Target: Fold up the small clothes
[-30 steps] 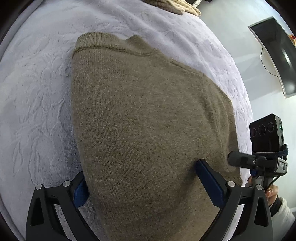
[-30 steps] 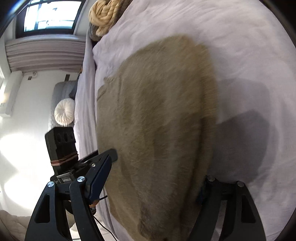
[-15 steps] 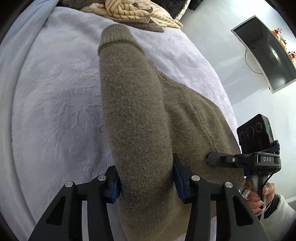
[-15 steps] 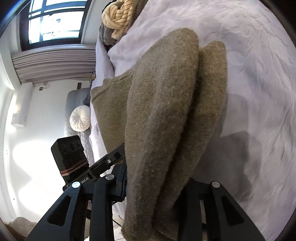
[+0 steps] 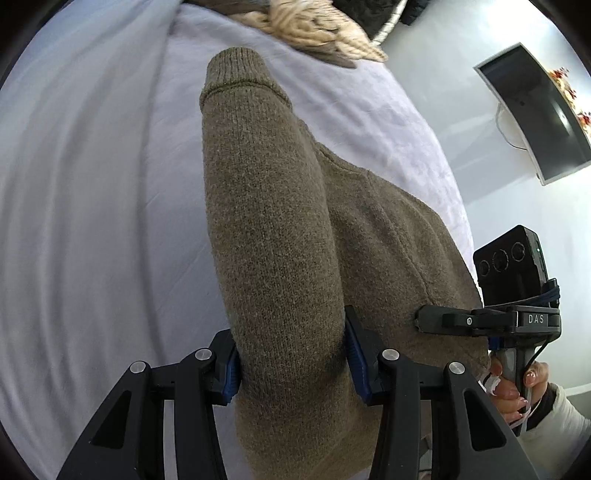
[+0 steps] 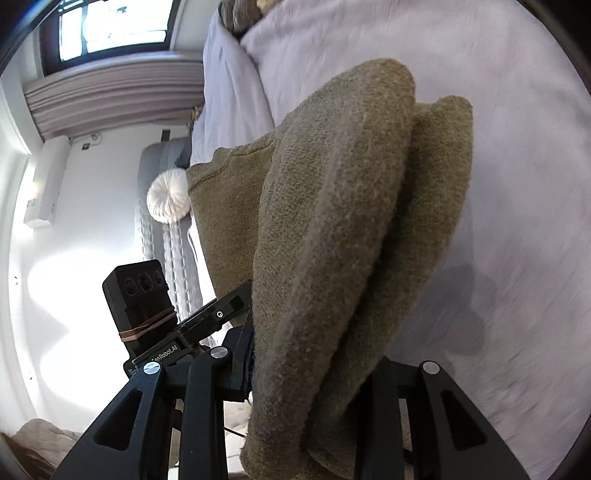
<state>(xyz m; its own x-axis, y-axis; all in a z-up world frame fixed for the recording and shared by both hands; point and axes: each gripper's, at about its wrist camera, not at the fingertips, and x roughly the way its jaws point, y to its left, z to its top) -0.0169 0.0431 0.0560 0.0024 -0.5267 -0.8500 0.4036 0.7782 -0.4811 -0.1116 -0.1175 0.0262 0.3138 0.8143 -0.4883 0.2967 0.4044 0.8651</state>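
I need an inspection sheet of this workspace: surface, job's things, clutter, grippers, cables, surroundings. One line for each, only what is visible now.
Surface: pale lilac bedspread.
Job's things: olive knitted sweater, bunched in folds, partly lifted.
Clutter: cream knitted garment at the far end of the bed.
Grippers: left gripper and right gripper both clamp sweater folds.
Cables: thin wire under the wall screen.
Surroundings: window, round white cushion, white walls.

Olive knit sweater (image 6: 332,229) bunched between right gripper (image 6: 314,373) fingers, above pale bedspread (image 6: 517,184).
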